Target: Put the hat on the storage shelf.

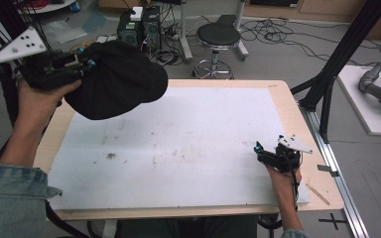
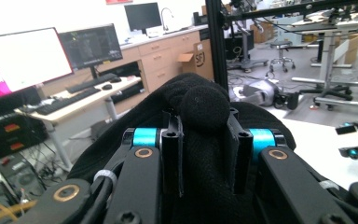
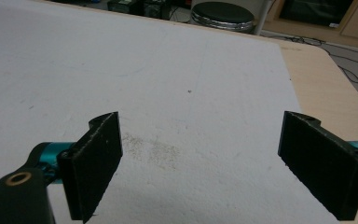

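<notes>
A black cloth cap (image 1: 116,79) hangs in the air above the table's far left corner, held up by my left gripper (image 1: 87,62). Along that gripper's jaws, the cap (image 2: 205,107) bulges out between them, and the left gripper (image 2: 206,135) is shut on a fold of the fabric. My right gripper (image 1: 259,148) rests low over the white board (image 1: 178,144) near the table's right front. In the right gripper view the right gripper (image 3: 200,163) stands wide open with bare white board (image 3: 168,84) between its pads.
A round black stool (image 1: 218,37) stands on the floor beyond the table's far edge, among cables and computer boxes (image 1: 139,25). A black frame post (image 1: 337,54) rises at the right. The wooden table edge (image 1: 305,124) borders the board.
</notes>
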A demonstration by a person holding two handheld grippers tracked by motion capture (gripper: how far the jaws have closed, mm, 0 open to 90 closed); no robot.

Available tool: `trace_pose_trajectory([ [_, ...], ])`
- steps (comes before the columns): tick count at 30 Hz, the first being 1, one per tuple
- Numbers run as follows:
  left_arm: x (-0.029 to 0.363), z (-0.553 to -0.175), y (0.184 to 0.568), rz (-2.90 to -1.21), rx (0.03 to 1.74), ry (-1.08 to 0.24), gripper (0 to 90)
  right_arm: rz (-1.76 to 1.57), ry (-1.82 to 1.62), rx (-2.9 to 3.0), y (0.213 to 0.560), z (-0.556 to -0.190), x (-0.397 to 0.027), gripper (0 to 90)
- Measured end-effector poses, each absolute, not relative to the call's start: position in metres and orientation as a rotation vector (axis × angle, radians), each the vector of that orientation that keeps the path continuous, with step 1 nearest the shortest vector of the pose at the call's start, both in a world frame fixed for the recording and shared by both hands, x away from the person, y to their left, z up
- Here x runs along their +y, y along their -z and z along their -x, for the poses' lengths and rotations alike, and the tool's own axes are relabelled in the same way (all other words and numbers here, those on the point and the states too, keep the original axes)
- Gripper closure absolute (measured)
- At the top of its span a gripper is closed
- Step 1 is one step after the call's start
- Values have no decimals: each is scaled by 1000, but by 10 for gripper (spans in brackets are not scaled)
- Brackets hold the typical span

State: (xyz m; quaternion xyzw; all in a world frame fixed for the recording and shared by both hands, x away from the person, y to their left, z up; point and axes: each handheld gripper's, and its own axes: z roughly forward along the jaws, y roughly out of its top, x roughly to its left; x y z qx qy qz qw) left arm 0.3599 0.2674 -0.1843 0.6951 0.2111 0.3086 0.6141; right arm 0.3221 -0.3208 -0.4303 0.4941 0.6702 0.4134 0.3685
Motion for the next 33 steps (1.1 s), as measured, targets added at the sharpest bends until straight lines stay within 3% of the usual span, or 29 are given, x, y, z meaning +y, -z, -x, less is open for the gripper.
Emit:
trace_pose_trajectory([
  [12,281,-386,143,-1595,452,-818,729,-1289,-1061,1715,432,-321,-325,134],
  [24,313,-423,153,-1560,519,-926,729,-1284,-1042,1715,433,-318,-331,134],
  [33,325,-449,169,-1590,587,-937,728,-1282,-1045,1720,433,-314,-332,134],
])
